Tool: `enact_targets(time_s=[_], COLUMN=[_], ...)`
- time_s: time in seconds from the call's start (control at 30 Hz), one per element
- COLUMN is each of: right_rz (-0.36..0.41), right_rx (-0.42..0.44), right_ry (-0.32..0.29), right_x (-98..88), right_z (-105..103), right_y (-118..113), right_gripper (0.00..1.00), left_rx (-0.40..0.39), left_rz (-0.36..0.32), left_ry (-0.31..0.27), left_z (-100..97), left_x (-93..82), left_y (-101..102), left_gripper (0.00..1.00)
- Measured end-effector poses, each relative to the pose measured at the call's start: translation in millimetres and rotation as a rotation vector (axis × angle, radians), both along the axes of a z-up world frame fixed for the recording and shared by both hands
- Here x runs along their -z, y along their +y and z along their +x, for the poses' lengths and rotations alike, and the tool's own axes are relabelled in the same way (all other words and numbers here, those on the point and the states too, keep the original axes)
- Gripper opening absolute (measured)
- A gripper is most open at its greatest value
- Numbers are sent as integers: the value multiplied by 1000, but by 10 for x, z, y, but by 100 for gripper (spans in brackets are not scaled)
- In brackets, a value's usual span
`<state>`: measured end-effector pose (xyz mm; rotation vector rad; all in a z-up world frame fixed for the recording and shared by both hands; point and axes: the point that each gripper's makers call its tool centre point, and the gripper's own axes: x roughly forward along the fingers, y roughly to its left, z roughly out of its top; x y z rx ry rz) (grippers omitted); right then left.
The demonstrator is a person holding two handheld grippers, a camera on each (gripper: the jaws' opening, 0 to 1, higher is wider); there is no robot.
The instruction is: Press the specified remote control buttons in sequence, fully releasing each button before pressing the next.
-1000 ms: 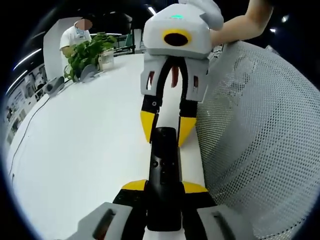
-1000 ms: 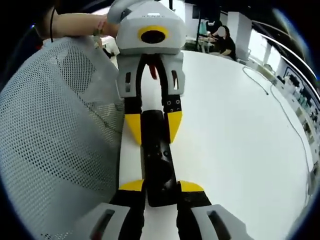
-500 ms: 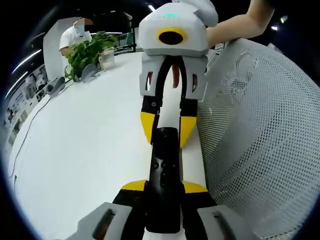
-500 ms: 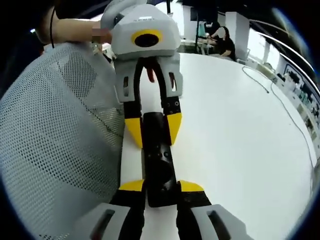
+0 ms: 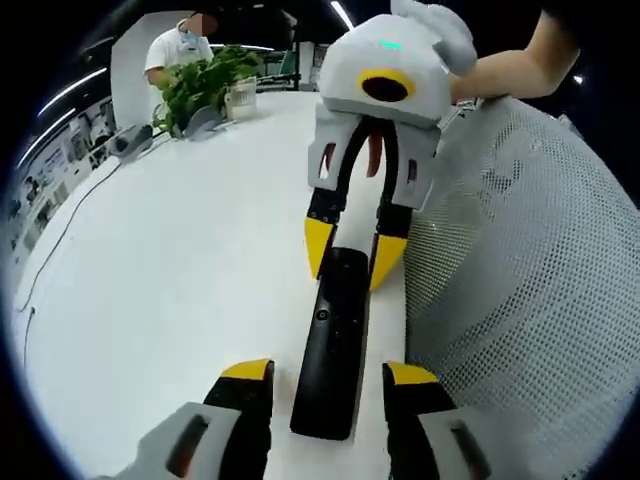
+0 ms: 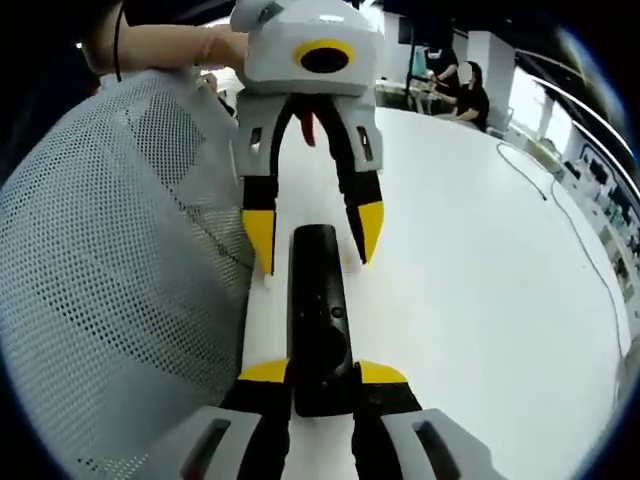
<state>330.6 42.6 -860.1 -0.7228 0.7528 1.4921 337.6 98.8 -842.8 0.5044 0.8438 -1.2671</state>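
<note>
On the white tabletop, the remote control is lying gripped in my right gripper; my left gripper is hanging open. One-ended hold is risking pivoting under a press.

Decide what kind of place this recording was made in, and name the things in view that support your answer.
Probably an open-plan office or lab: a large white table with a potted plant, a person seated at a far desk, and strip ceiling lights.
</note>
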Motion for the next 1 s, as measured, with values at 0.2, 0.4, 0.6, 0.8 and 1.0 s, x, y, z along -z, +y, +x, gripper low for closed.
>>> enact_targets(time_s=[0.2, 0.4, 0.6, 0.8, 1.0], right_rz=[-11, -14, -11, -4, -2], right_rx=[4, 10, 26, 36, 41], right_ry=[4, 8, 15, 21, 27], right_x=[2, -2, -3, -7, -11], right_z=[-4, -1, 5, 13, 20], right_y=[-11, -10, -18, -17, -19], right_gripper=[20, 20, 20, 20, 20], left_rx=[-212, -352, -474, -619, -741], left_rz=[-51, -182, -242, -331, -342], left_ry=[-75, -162, -246, -302, -408], left_z=[176, 129, 103, 70, 39], left_x=[-499, -948, -1162, -1370, -1483], left_y=[218, 319, 454, 649, 887], left_gripper=[69, 86, 100, 100, 100])
